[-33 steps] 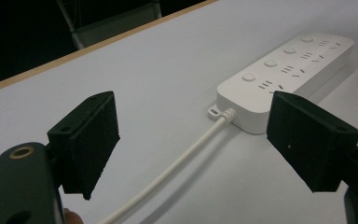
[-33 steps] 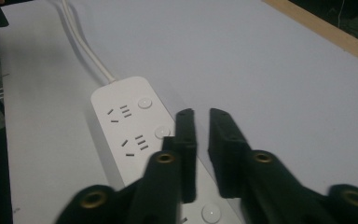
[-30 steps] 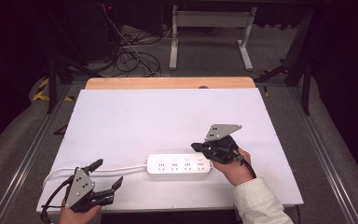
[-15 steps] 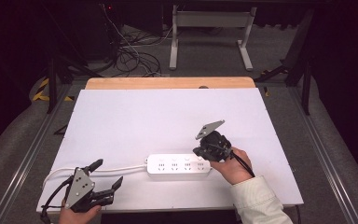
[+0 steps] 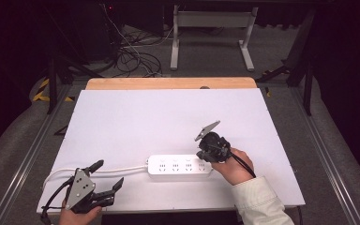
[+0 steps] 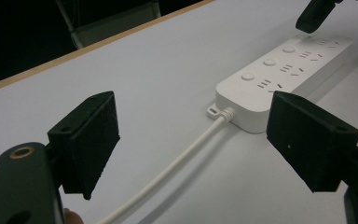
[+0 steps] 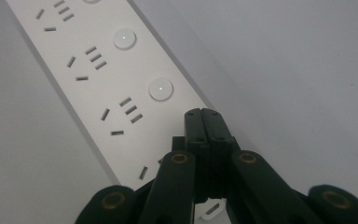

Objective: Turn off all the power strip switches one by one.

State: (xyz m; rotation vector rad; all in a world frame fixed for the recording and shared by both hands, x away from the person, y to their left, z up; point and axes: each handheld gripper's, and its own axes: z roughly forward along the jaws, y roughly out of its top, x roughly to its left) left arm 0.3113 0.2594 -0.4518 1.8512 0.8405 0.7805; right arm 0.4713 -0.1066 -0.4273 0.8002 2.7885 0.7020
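Right forearm wearing a pale cream sleeve (image 5: 260, 201), each black hand-held gripper (image 5: 107, 185) showing brass-ringed screw holes, carrying a grey three-cornered plate (image 5: 80, 188), trailing a thin black cable (image 5: 50, 200)

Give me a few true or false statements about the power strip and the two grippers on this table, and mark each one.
1. The left gripper has its jaws spread wide. True.
2. The right gripper has its jaws closed together, over the power strip. True.
3. A plug sits in one of the strip's sockets. False: the sockets that show are all bare.
4. The strip's white cord runs toward the left gripper. True.
5. The left gripper grips the cord. False: its jaws stand apart, either side of it, touching nothing.
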